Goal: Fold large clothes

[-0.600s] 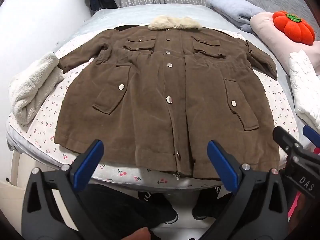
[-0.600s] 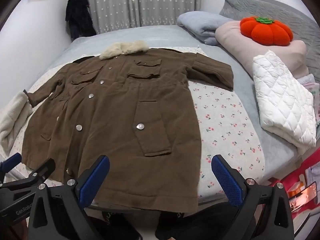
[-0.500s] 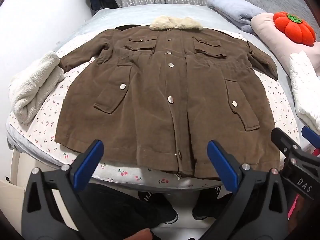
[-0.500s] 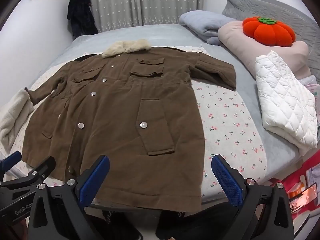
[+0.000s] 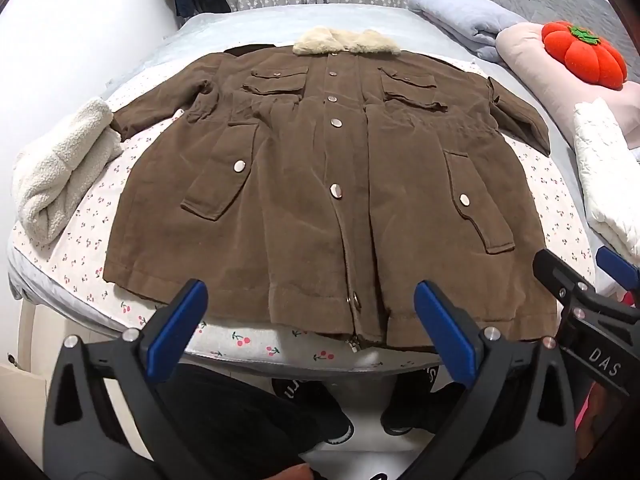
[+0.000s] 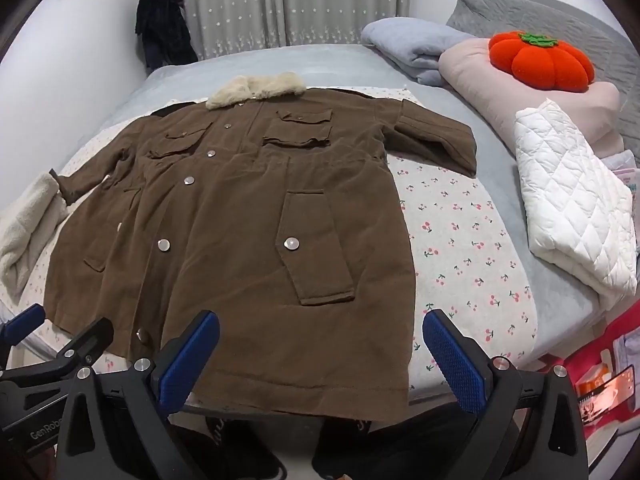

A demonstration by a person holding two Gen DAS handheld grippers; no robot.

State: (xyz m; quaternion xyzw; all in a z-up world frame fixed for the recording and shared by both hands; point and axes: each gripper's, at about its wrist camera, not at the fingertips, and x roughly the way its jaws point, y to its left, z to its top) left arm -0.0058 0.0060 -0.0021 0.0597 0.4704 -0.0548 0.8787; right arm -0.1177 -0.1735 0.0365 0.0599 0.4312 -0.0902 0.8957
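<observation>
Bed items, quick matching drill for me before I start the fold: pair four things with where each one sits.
Things:
1. brown coat
2. pumpkin cushion
3. white quilted jacket
4. cream fleece

Places:
A. on the pink pillow
B. spread flat on the cherry-print sheet
C. by the coat's left-side cuff, at the bed's edge
D. folded, right of the coat, below the pillow

Pairs: 1-B, 2-A, 3-D, 4-C

A large brown coat [image 5: 320, 200] with a cream fur collar [image 5: 346, 42] is lying flat and front-up across the middle of the frame, buttoned shut, collar toward the top. Its sleeves are spreading out toward the upper left and right, and its hem is running along the lower centre.
</observation>
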